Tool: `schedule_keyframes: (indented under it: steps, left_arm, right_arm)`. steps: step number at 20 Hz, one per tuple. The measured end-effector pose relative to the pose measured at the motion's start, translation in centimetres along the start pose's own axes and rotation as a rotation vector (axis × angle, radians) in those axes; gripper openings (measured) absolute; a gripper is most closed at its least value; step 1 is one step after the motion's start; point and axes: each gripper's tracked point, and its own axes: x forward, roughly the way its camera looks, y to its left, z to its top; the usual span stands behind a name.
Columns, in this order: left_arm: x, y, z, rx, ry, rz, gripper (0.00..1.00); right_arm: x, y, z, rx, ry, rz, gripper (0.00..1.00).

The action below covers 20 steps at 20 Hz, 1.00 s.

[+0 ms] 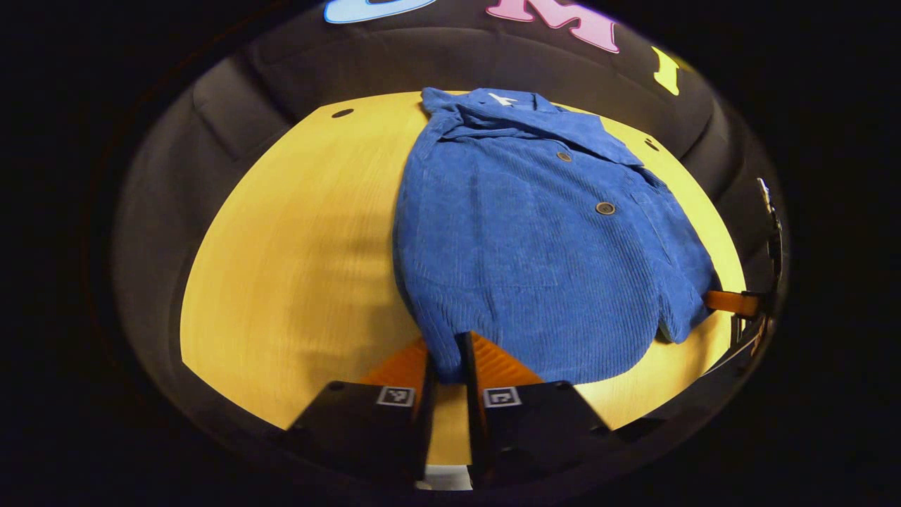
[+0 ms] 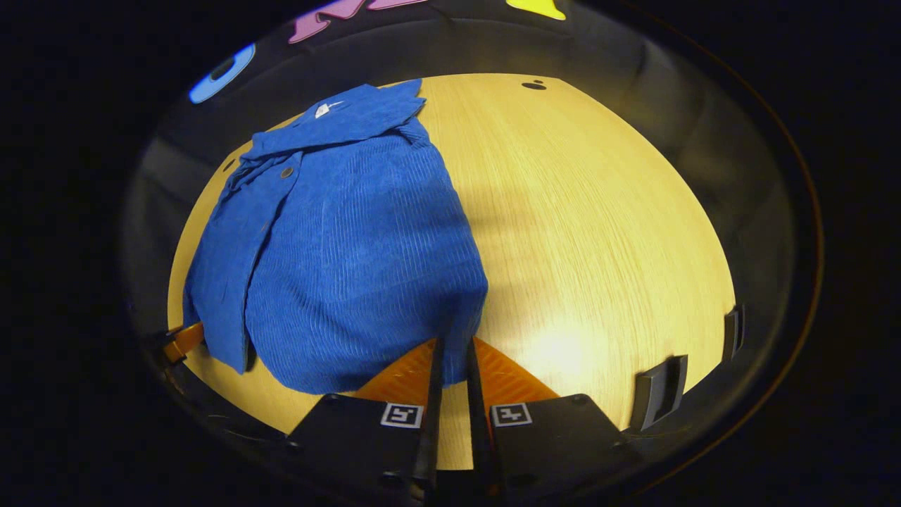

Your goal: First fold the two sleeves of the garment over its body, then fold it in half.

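A blue corduroy jacket (image 1: 535, 239) lies flat on the wooden table (image 1: 303, 267), buttons up, collar at the far end and hem towards me. In the left gripper view my left gripper (image 1: 448, 359) is shut on the near left corner of the hem. The right gripper (image 1: 732, 303) shows at the far right, against the hem's other corner. In the right gripper view the jacket (image 2: 352, 239) spreads to the left, and my right gripper (image 2: 452, 362) is shut on its near hem corner. The left gripper (image 2: 181, 343) sits at the hem's far left corner.
The table (image 2: 598, 232) is bare wood beside the jacket. Two dark clips (image 2: 658, 394) stand at its near right edge. A small dark hole (image 2: 533, 86) marks its far corner. Black cloth walls close in behind the table.
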Motion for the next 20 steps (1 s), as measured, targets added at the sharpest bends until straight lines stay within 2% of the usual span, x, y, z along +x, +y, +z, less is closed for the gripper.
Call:
schedule_keyframes:
  steps: [1,2,3,4,6,8,10,12,20]
  left_arm:
    - [0.1,-0.1,0.1,0.013,-0.005,-0.009,0.09]
    - [0.1,-0.3,0.0,0.007,-0.003,-0.006,0.09]
    - [0.0,-0.6,0.1,0.010,-0.010,-0.020,0.01]
    - [0.0,-0.8,0.1,0.011,-0.013,-0.029,0.01]
    - [0.0,-1.8,0.2,-0.003,-0.013,-0.070,0.00]
    - [-0.3,-1.9,0.4,-0.012,-0.017,-0.074,0.00]
    - [-1.2,-2.5,1.8,-0.017,-0.047,-0.092,0.00]
    - [-2.5,-3.3,3.5,-0.022,-0.072,-0.124,0.00]
    - [-6.6,-4.2,12.8,-0.041,-0.199,-0.192,0.00]
  right_arm:
    - [0.1,0.0,0.1,0.007,0.005,0.003,0.22]
    - [0.0,0.2,0.1,0.002,-0.001,0.017,0.09]
    - [0.0,0.7,0.3,-0.011,-0.020,0.047,0.09]
    - [0.3,1.2,0.0,-0.033,-0.008,0.075,0.02]
    - [0.1,1.6,0.2,-0.044,-0.007,0.100,0.02]
    - [-0.1,2.0,0.9,-0.027,-0.021,0.104,0.02]
    - [-0.7,2.5,2.1,-0.029,-0.043,0.111,0.00]
    - [-1.7,3.3,3.8,-0.030,-0.069,0.127,0.02]
    - [-6.2,7.6,14.8,-0.040,-0.237,0.226,0.02]
